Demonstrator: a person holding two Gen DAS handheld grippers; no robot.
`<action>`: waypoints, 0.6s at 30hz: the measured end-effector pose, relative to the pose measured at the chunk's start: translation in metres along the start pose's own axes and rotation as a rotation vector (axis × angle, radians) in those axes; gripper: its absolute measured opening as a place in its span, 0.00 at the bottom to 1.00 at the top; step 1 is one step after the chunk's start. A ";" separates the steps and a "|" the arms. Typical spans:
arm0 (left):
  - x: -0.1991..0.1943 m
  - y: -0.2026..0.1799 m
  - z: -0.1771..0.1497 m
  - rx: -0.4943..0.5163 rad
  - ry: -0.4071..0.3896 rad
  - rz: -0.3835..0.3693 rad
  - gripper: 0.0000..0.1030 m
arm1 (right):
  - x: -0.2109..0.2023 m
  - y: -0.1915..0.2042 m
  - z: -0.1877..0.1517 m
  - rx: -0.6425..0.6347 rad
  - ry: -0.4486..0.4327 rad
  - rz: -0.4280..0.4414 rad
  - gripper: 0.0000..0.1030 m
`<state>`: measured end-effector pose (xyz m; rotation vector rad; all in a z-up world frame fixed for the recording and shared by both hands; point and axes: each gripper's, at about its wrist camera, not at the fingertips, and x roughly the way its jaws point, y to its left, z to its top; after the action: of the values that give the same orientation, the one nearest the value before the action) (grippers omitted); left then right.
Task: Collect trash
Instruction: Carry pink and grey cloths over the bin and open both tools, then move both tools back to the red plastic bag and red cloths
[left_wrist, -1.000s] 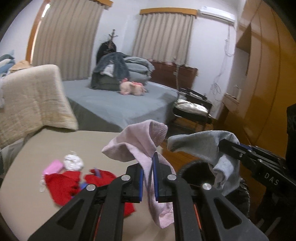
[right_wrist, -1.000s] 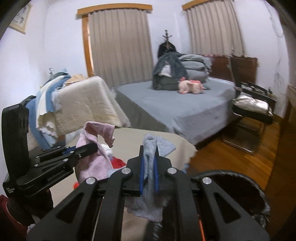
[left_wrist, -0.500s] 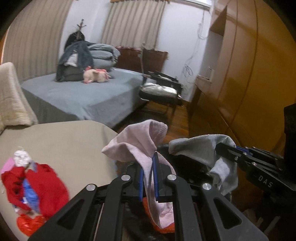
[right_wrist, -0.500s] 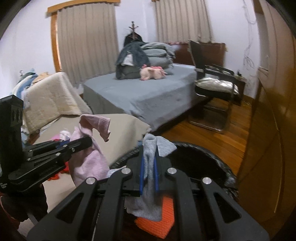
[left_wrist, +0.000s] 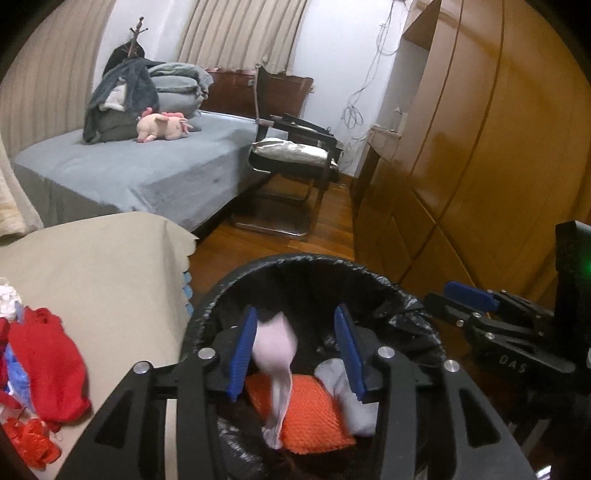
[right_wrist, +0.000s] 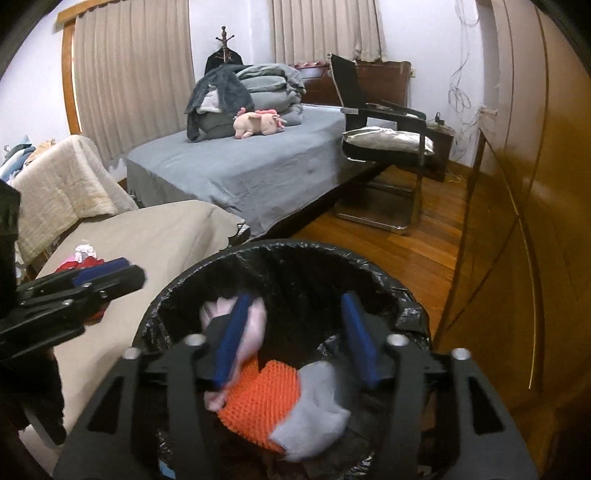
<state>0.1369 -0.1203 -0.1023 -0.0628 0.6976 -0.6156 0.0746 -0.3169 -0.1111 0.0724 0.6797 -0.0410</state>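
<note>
A bin lined with a black bag (left_wrist: 317, 266) (right_wrist: 295, 254) stands under both grippers. My left gripper (left_wrist: 295, 349) hangs over it with its jaws opening; a pink sock (left_wrist: 275, 354) is dropping between the pads, free of them. My right gripper (right_wrist: 295, 338) is also over the bin, jaws opening, nothing between them. A grey sock (right_wrist: 314, 398) (left_wrist: 343, 391) lies inside on an orange knit piece (right_wrist: 258, 398) (left_wrist: 314, 410). The pink sock (right_wrist: 251, 321) shows blurred behind the right gripper's left pad.
A beige-covered table (left_wrist: 96, 280) (right_wrist: 147, 236) lies left of the bin with red knit items (left_wrist: 48, 365) and other bits. Beyond are a grey bed (right_wrist: 236, 166), a black chair (left_wrist: 295, 155) and, to the right, a wooden wardrobe (left_wrist: 480, 155).
Both grippers have come over the bin and sunk toward it. Both have opened: the grey sock has fallen into the bin and the pink sock is falling.
</note>
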 end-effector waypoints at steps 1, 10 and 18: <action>-0.002 0.003 0.000 -0.003 -0.003 0.008 0.48 | -0.001 0.002 0.000 0.001 -0.005 -0.002 0.70; -0.055 0.045 -0.002 -0.043 -0.100 0.160 0.78 | -0.003 0.041 0.015 -0.016 -0.067 0.052 0.94; -0.104 0.093 -0.018 -0.069 -0.146 0.335 0.82 | 0.012 0.103 0.023 -0.056 -0.074 0.170 0.94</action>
<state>0.1116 0.0162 -0.0790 -0.0528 0.5710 -0.2621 0.1043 -0.2167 -0.0950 0.0744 0.5986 0.1379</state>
